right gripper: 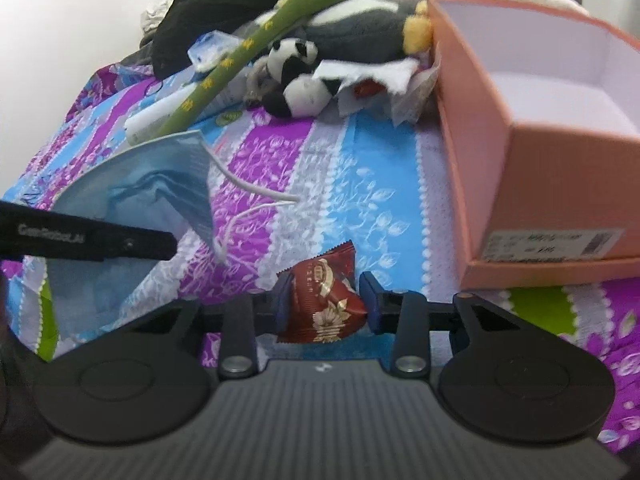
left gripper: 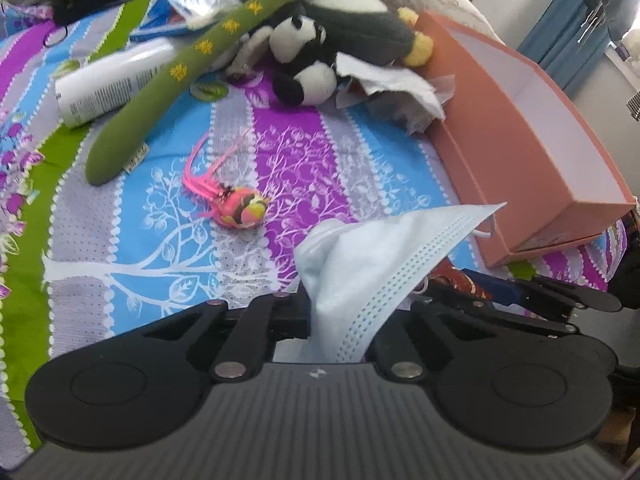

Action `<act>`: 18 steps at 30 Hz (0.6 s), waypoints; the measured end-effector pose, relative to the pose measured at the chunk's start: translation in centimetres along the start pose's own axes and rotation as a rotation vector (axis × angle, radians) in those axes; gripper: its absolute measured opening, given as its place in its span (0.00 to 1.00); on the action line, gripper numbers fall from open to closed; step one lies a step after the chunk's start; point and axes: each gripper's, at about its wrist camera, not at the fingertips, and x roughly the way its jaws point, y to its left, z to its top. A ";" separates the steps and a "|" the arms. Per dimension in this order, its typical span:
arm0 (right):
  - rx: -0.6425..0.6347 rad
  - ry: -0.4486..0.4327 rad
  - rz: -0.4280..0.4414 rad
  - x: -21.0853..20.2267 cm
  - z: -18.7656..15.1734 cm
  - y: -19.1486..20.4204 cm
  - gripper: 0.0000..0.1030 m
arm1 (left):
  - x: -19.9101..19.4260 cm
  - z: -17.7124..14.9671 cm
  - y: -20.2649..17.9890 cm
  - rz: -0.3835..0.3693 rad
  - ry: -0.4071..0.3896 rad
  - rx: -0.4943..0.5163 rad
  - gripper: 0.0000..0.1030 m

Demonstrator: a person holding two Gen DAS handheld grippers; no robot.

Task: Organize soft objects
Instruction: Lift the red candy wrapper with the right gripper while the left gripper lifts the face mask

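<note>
Left gripper [left gripper: 340, 320]: jaws closed on a pale blue face mask [left gripper: 372, 264], which stands up crumpled between them above the bed
Right gripper [right gripper: 326, 306]: jaws pressed in on a red snack wrapper [right gripper: 324, 300], blue pads touching both its sides, held just above the bedspread
Face mask from the right wrist view [right gripper: 160, 176]: hangs at the left with its white ear loops trailing down, the black side of the left gripper [right gripper: 92, 240] crossing in front of it
Bedspread [left gripper: 288, 152]: striped purple, blue, grey and green with white leaf prints
Box [left gripper: 532, 140]: orange-pink, open, white inside, lying on the bed at the right, near both grippers
Panda toy [left gripper: 304, 60]: lies at the far end of the bed, touching a grey plush [left gripper: 360, 24] behind it
Green plush [left gripper: 192, 68]: long, with yellow marks, lying aslant over a white bottle [left gripper: 116, 80]
Pink feathered toy [left gripper: 236, 204]: alone on the bedspread, apart from the pile
White paper [left gripper: 392, 84]: crumpled between the panda toy and the box
</note>
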 end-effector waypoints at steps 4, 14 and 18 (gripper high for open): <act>0.016 -0.049 -0.015 -2.0 0.7 -0.3 0.38 | -1.7 0.7 -1.3 -0.010 -0.034 0.015 0.07; 0.024 -0.200 -0.056 -6.9 2.7 -0.3 0.38 | -5.9 3.5 -4.3 -0.021 -0.122 0.043 0.07; -0.022 -0.275 -0.106 -9.2 3.8 -0.2 0.38 | -7.8 4.9 -5.8 -0.036 -0.157 0.046 0.07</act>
